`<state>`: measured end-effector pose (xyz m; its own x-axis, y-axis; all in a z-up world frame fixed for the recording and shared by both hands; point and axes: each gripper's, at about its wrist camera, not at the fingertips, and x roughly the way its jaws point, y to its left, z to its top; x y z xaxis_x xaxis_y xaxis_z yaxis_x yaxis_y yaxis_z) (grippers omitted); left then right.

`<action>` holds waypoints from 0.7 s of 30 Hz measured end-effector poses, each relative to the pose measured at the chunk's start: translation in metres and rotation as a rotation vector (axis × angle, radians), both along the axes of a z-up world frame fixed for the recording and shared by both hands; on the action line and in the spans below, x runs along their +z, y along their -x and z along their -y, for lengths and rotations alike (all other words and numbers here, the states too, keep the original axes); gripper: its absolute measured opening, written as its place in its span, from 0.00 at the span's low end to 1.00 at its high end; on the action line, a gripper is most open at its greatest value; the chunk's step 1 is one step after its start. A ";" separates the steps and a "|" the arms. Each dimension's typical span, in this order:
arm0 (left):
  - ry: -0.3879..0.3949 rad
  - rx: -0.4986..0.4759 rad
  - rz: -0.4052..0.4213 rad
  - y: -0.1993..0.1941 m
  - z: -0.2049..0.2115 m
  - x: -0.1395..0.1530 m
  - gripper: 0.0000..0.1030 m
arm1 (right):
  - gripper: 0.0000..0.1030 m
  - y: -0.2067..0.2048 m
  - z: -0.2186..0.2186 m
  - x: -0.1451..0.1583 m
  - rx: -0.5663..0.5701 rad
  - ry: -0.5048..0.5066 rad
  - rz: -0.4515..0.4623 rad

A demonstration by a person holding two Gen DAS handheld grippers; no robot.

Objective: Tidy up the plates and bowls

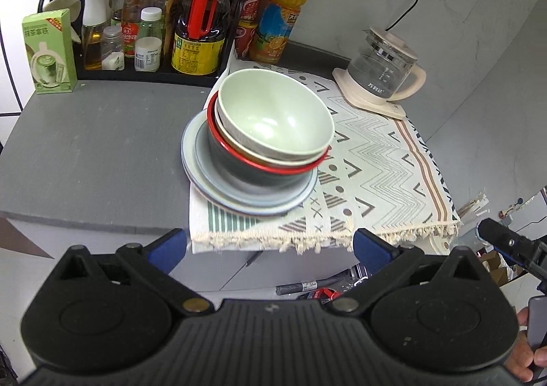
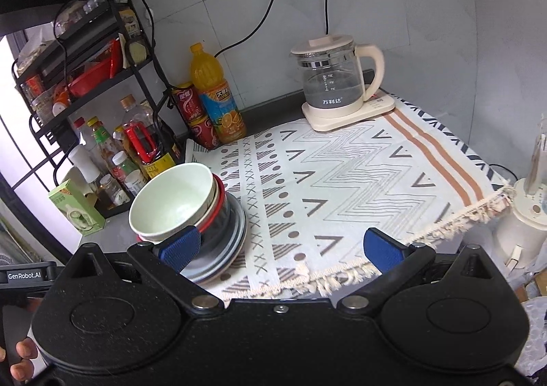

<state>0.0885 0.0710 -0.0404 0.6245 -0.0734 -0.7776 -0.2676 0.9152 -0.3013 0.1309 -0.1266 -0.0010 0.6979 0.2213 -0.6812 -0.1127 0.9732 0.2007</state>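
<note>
A pale green bowl (image 1: 273, 112) tops a tilted stack: a cream bowl under it, then a red-rimmed dark bowl (image 1: 259, 170), then grey-blue plates (image 1: 212, 181) at the left edge of a patterned cloth (image 1: 376, 160). My left gripper (image 1: 270, 246) hangs open in front of the counter edge, apart from the stack, with nothing between its blue pads. In the right wrist view the same stack, with the green bowl (image 2: 171, 201) leaning left, stands at the lower left. My right gripper (image 2: 282, 249) is open and empty; its left pad (image 2: 181, 246) shows in front of the plates (image 2: 236, 235).
Bottles and jars crowd a black rack (image 1: 147, 71) behind the stack. A green carton (image 1: 49, 51), an orange drink bottle (image 1: 280, 17) and red cans (image 2: 195, 112) stand nearby. A glass kettle (image 1: 383, 68) sits on its base at the back right. Cables hang down the wall.
</note>
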 end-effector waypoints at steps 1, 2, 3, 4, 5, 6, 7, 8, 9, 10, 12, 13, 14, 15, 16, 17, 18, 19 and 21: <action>0.000 0.001 0.005 0.005 0.002 0.000 0.99 | 1.00 0.005 0.001 0.001 0.008 0.005 -0.002; -0.005 0.008 0.012 0.010 0.004 0.001 0.99 | 1.00 0.010 0.002 0.001 0.012 0.008 -0.002; -0.009 0.015 0.022 0.015 0.006 0.002 0.99 | 1.00 0.015 0.003 0.001 0.013 0.010 -0.001; -0.007 0.017 0.032 0.020 0.008 0.002 0.99 | 1.00 0.020 0.004 0.001 0.013 0.010 -0.001; -0.001 0.019 0.038 0.025 0.009 0.003 0.99 | 1.00 0.025 0.005 0.002 0.012 0.014 0.000; 0.004 0.019 0.041 0.029 0.011 0.003 0.99 | 1.00 0.030 0.005 0.002 0.014 0.023 0.002; 0.006 0.021 0.043 0.033 0.012 0.003 0.99 | 1.00 0.035 0.005 0.003 0.017 0.031 0.007; 0.004 0.024 0.043 0.036 0.013 0.003 0.99 | 1.00 0.040 0.006 0.004 0.020 0.035 0.014; 0.002 0.026 0.045 0.039 0.015 0.004 0.99 | 1.00 0.045 0.006 0.005 0.022 0.037 0.018; 0.001 0.025 0.050 0.043 0.017 0.005 0.99 | 1.00 0.049 0.006 0.006 0.024 0.041 0.021; -0.004 0.027 0.052 0.051 0.020 0.008 0.99 | 1.00 0.058 0.006 0.008 0.029 0.052 0.027; -0.005 0.027 0.052 0.054 0.022 0.009 0.99 | 1.00 0.062 0.006 0.010 0.032 0.054 0.031; -0.006 0.027 0.053 0.057 0.023 0.010 0.99 | 1.00 0.066 0.006 0.011 0.034 0.055 0.033; -0.008 0.026 0.052 0.060 0.024 0.010 0.99 | 1.00 0.069 0.006 0.012 0.034 0.055 0.035; -0.011 0.025 0.050 0.064 0.025 0.011 0.99 | 1.00 0.072 0.007 0.014 0.033 0.054 0.037; -0.015 0.023 0.049 0.067 0.026 0.012 0.99 | 1.00 0.076 0.007 0.015 0.032 0.055 0.039; -0.020 0.023 0.049 0.071 0.028 0.013 0.99 | 1.00 0.079 0.007 0.016 0.031 0.058 0.041; -0.026 0.020 0.050 0.074 0.030 0.013 0.99 | 1.00 0.083 0.007 0.016 0.028 0.061 0.041; -0.040 0.014 0.050 0.081 0.033 0.016 0.99 | 1.00 0.089 0.006 0.017 0.025 0.066 0.033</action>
<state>0.0078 0.0381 -0.0246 0.6631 -0.0340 -0.7478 -0.2659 0.9231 -0.2778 0.0422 -0.1323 0.0161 0.7148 0.1944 -0.6718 -0.1426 0.9809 0.1320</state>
